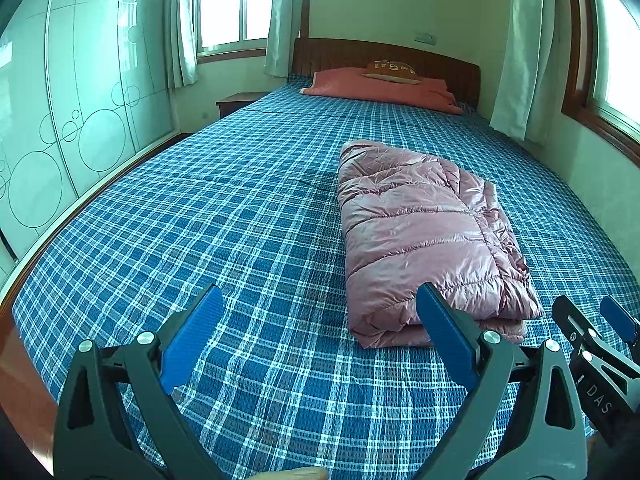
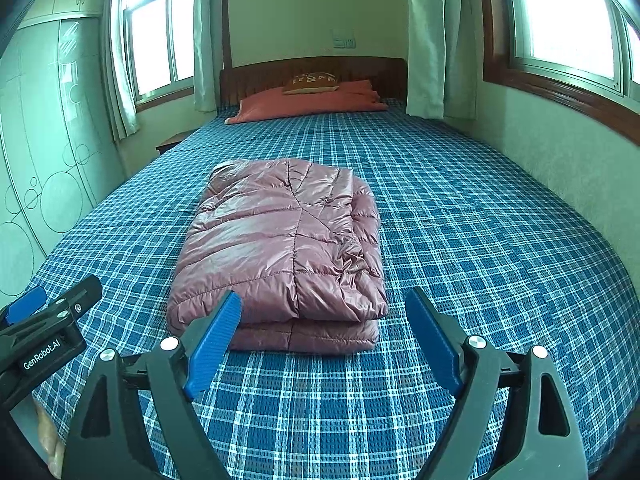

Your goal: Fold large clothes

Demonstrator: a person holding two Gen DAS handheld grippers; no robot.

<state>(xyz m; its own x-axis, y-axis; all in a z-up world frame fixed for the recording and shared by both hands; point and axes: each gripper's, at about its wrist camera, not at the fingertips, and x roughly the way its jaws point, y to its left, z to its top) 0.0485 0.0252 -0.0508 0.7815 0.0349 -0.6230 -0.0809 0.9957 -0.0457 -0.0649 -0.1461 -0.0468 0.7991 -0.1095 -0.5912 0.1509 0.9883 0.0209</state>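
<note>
One jacket (image 2: 280, 248), pink, quilted, folded into a compact stack, lying mid-bed (image 2: 480, 240). Left gripper (image 1: 320, 336) and right gripper (image 2: 320, 340): fingers spread wide, empty, just short of jacket's near edge. Folding apparently complete; next likely withdrawing, or neatening loose right-hand edge.

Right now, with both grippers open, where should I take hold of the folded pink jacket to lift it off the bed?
Take the jacket by its stacked near edge, coming in low from the foot of the bed. The layers lie flush there and face the right gripper, so one pinch probably catches them all. The far end looks rounder.
</note>
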